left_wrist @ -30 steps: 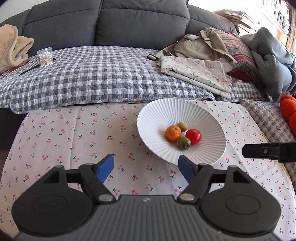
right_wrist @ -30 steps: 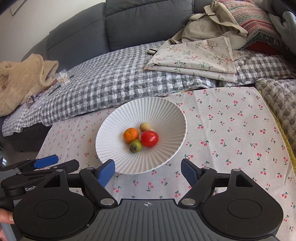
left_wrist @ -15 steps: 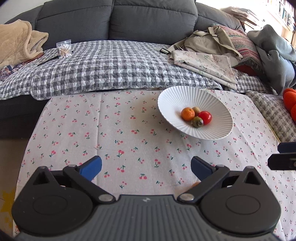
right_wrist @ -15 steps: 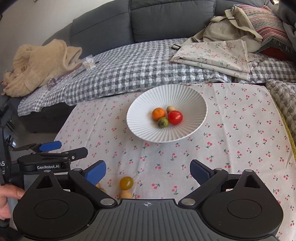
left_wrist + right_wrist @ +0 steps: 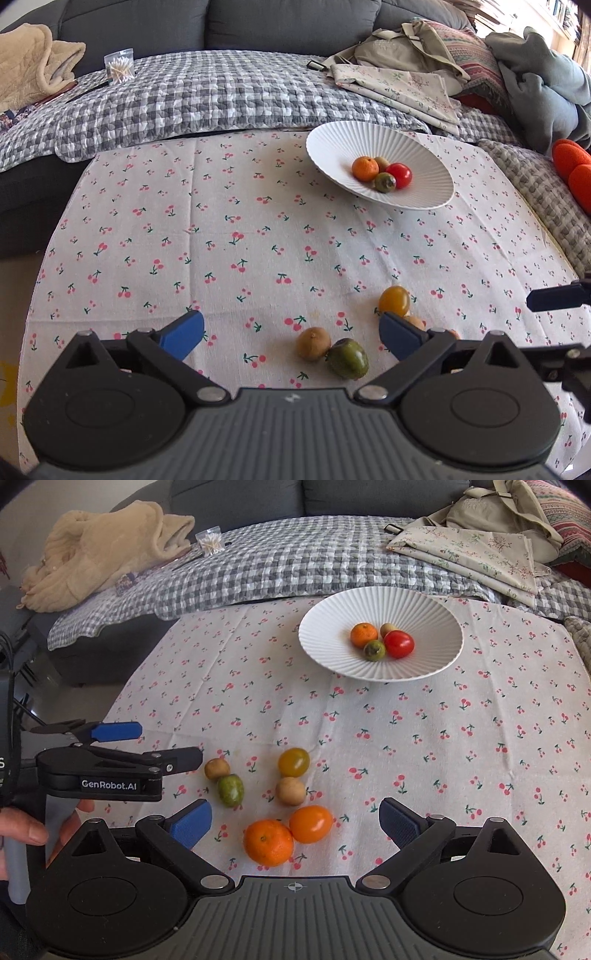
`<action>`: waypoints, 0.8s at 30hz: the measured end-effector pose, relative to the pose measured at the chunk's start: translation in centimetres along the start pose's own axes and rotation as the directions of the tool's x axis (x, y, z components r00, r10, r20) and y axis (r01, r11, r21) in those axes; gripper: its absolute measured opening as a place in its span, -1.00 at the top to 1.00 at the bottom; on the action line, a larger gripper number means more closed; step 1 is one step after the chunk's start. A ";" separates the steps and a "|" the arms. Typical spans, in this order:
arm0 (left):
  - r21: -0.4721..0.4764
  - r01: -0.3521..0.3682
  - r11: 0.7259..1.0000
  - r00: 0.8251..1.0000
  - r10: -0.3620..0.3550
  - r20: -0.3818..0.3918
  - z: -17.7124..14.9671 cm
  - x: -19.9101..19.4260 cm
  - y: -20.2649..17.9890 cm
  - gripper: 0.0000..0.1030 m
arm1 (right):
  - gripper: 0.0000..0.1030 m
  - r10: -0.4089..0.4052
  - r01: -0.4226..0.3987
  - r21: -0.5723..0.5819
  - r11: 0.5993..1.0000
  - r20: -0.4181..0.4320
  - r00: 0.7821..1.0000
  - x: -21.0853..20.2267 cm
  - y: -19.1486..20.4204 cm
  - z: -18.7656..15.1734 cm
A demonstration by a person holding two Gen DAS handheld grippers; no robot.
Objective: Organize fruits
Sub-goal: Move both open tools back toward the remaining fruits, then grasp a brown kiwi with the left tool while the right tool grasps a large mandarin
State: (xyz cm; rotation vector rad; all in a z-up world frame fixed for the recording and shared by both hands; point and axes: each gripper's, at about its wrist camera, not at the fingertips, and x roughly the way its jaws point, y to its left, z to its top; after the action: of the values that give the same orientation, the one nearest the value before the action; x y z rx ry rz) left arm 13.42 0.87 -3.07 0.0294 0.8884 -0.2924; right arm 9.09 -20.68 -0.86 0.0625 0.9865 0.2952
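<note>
Left hand-held gripper (image 5: 291, 334) closing slightly yet wide open, empty; right hand-held gripper (image 5: 295, 818) wide open, empty, above loose fruits (image 5: 293, 762) near bowl (image 5: 380, 666) on worktop (image 5: 443, 760).

Ahead of the right gripper (image 5: 295, 821), a matt ribbed white plate (image 5: 436, 616) is sitting on the bench's cherry-print woven cloth (image 5: 461, 738); a glossy red tomato (image 5: 399, 644) is gleaming; between its ridged blue pads (image 5: 397, 821), a dimpled mandarin (image 5: 268, 842) is lying.
</note>
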 end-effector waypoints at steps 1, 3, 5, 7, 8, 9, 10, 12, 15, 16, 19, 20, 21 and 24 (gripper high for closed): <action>-0.003 -0.002 1.000 1.000 0.002 -0.003 -0.1 0.2 0.0 -0.91 | -0.91 -0.002 0.002 -0.012 1.000 -0.006 1.000 0.3 0.4 -0.3; -0.017 -0.007 1.000 1.000 0.007 -0.017 -0.2 0.7 0.2 -0.83 | -0.88 -0.008 0.007 -0.033 0.999 -0.022 1.000 1.0 1.0 -0.8; -0.034 0.004 0.999 0.999 -0.005 -0.033 -0.2 1.2 0.4 -0.69 | -0.87 -0.009 0.007 -0.044 0.999 -0.042 0.999 1.8 1.6 -1.3; -0.055 0.014 0.998 0.999 -0.017 -0.042 -0.3 1.8 0.5 -0.64 | -0.81 -0.015 0.012 -0.064 0.998 -0.053 0.998 2.4 2.3 -1.6; -0.063 0.015 0.998 0.999 -0.018 -0.048 -0.4 2.1 0.6 -0.63 | -0.78 -0.017 0.014 -0.072 0.997 -0.055 0.998 2.6 2.5 -1.7; -0.069 0.017 0.997 0.998 -0.021 -0.058 -0.5 2.4 0.6 -0.61 | -0.75 -0.018 0.014 -0.075 0.997 -0.056 0.998 2.8 2.7 -1.9; -0.076 0.020 0.997 0.998 -0.025 -0.066 -0.5 2.7 0.6 -0.57 | -0.73 -0.017 0.012 -0.075 0.997 -0.058 0.998 3.0 2.8 -2.0; -0.087 0.022 0.996 0.996 -0.029 -0.080 -0.7 3.1 0.6 -0.50 | -0.62 -0.016 0.012 -0.065 0.998 -0.062 0.998 3.4 2.8 -2.1; -0.104 0.005 0.995 0.997 -0.013 -0.082 -0.8 3.6 0.8 -0.42 | -0.47 -0.028 0.025 -0.046 0.999 -0.065 0.997 4.1 2.7 -2.3; -0.108 0.002 0.994 0.997 -0.011 -0.081 -0.8 3.8 0.8 -0.40 | -0.44 -0.029 0.026 -0.042 0.999 -0.070 0.997 4.4 2.7 -2.4; -0.110 0.003 0.994 0.996 -0.013 -0.085 -1.0 4.2 0.7 -0.30 | -0.35 -0.034 0.031 -0.051 0.998 -0.074 0.997 5.1 2.9 -2.7; -0.110 0.007 0.994 0.996 -0.016 -0.084 -1.0 4.3 0.7 -0.28 | -0.34 -0.039 0.035 -0.056 0.998 -0.072 0.997 5.3 3.0 -2.7; -0.108 0.009 0.994 0.996 -0.018 -0.085 -1.1 4.3 0.5 -0.27 | -0.34 -0.045 0.041 -0.059 0.997 -0.073 0.996 5.5 3.0 -2.7; -0.097 0.009 0.995 0.996 -0.018 -0.090 -1.1 4.6 0.3 -0.14 | -0.30 -0.060 0.056 -0.060 0.997 -0.076 0.995 6.0 3.0 -2.5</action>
State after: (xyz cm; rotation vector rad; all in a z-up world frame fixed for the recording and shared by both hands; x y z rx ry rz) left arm 15.35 0.24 -7.35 -0.0528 0.9925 -0.2621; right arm 9.40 -16.41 -6.56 -0.0302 1.0548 0.2738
